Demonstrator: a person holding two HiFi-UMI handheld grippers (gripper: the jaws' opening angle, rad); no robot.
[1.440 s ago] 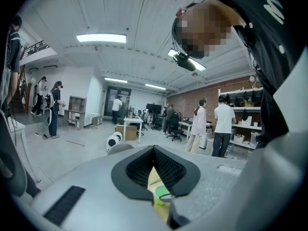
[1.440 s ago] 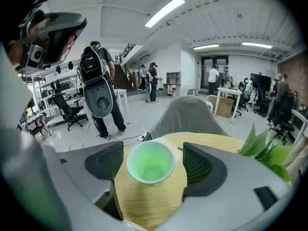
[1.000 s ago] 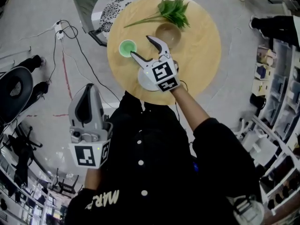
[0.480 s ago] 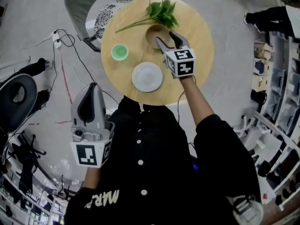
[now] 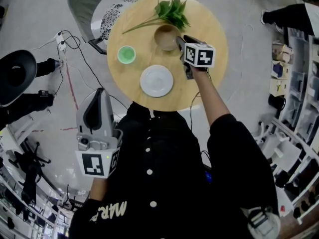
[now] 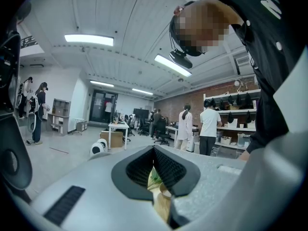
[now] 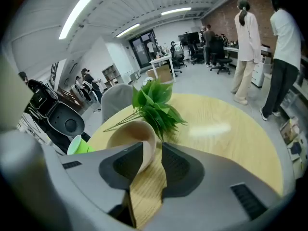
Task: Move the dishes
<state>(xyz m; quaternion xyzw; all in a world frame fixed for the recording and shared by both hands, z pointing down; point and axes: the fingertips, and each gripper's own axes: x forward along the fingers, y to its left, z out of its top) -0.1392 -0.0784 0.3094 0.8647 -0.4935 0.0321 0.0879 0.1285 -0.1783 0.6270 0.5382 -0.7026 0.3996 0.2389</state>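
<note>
A round wooden table (image 5: 209, 73) carries a tan bowl (image 5: 166, 36), a white plate (image 5: 156, 80), a small green cup (image 5: 126, 55) and a sprig of green leaves (image 5: 172, 11). My right gripper (image 5: 180, 41) reaches down at the bowl's right side. In the right gripper view the bowl (image 7: 132, 134) has its rim between the jaws of the right gripper (image 7: 155, 150), which have just been closing. The left pad lies against the wall and a gap shows at the right pad. My left gripper (image 5: 99, 91) hangs off the table by my body, tips together and empty.
A chair with a patterned cushion (image 5: 117, 9) stands at the table's far left. Cables (image 5: 70, 34) run over the floor on the left. Shelves (image 5: 294, 83) line the right side. People (image 7: 284, 47) stand beyond the table.
My right gripper moved from above the white plate to the right and away, down to the tan bowl, rolling its wrist, and its jaws narrowed. The left gripper stayed nearly still.
</note>
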